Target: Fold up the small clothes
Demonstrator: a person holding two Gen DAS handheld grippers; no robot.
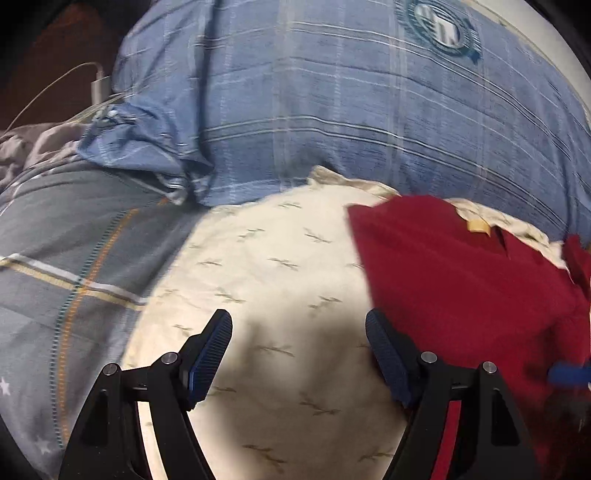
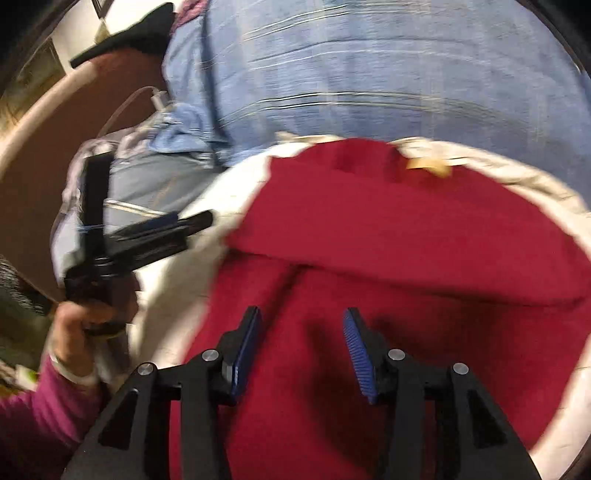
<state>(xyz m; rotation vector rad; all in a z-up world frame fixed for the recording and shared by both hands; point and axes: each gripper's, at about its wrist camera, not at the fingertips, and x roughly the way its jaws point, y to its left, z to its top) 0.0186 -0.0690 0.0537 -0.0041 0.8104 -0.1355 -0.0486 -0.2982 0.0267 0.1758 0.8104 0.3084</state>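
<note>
Lying on the cream pillow [image 2: 491, 166], the red garment [image 2: 406, 236] has one part folded over itself, with a crease running across its middle. A small tan label [image 2: 428, 164] shows at the garment's far edge, next to the pillow's rim.

Right gripper [image 2: 301, 349]: positioned above the near half of the red garment. Its blue-padded jaws stand apart; nothing sits between them, and the pads do not press on the cloth.

Left gripper [image 1: 298, 354]: positioned over the bare part of the cream pillow [image 1: 258, 258], just left of the red garment [image 1: 461, 280]. Its jaws stand wide apart and hold nothing. In the right wrist view this gripper [image 2: 207, 219] appears left of the pillow, carried by a hand [image 2: 79, 325] in a magenta sleeve [image 2: 40, 413].

Beyond the pillow lies a large blue checked cushion [image 1: 332, 110] bearing a round emblem [image 1: 439, 31]. Left of the pillow lies a grey striped bedcover [image 1: 66, 240]. A white charger with its cable [image 1: 99, 86] rests past the cushion's left corner. Both views are motion-blurred.
</note>
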